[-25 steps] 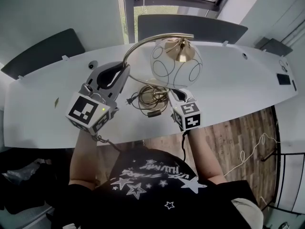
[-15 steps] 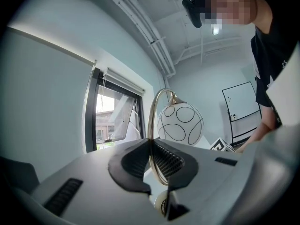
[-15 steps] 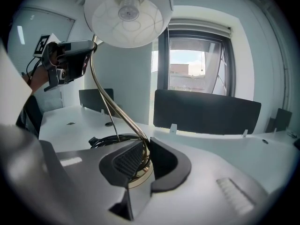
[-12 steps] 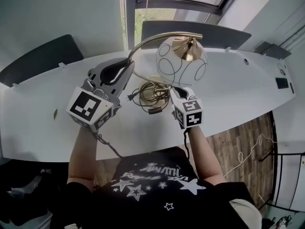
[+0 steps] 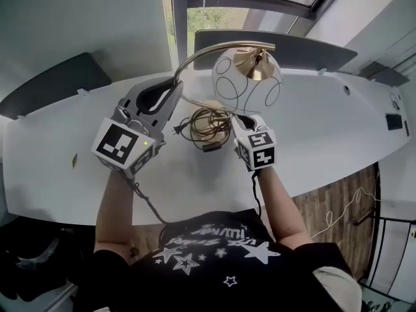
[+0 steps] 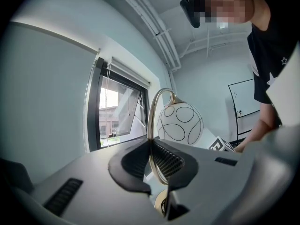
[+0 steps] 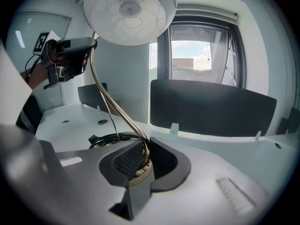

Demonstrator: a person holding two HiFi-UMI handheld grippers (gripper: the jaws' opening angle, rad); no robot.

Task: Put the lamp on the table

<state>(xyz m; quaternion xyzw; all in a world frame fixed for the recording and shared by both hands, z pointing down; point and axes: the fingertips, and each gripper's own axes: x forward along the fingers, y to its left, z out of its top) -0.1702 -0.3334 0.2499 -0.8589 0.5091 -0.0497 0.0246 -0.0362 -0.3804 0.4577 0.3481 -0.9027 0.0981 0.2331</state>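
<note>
The table (image 5: 325,135) is bare toward both ends, so there is wide room to pass left and right of the middle; at the middle the lamp (image 5: 247,86) fills the space, its curved arm arching over it; the coiled cord (image 5: 207,127) clutters the top beside its base; dark screens (image 5: 52,83) wall off the back edge; a small black pad (image 5: 394,121) lies near the right end.

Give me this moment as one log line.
left gripper: shut on lamp neck | right gripper: shut on lamp base | cord: coiled on table
</note>
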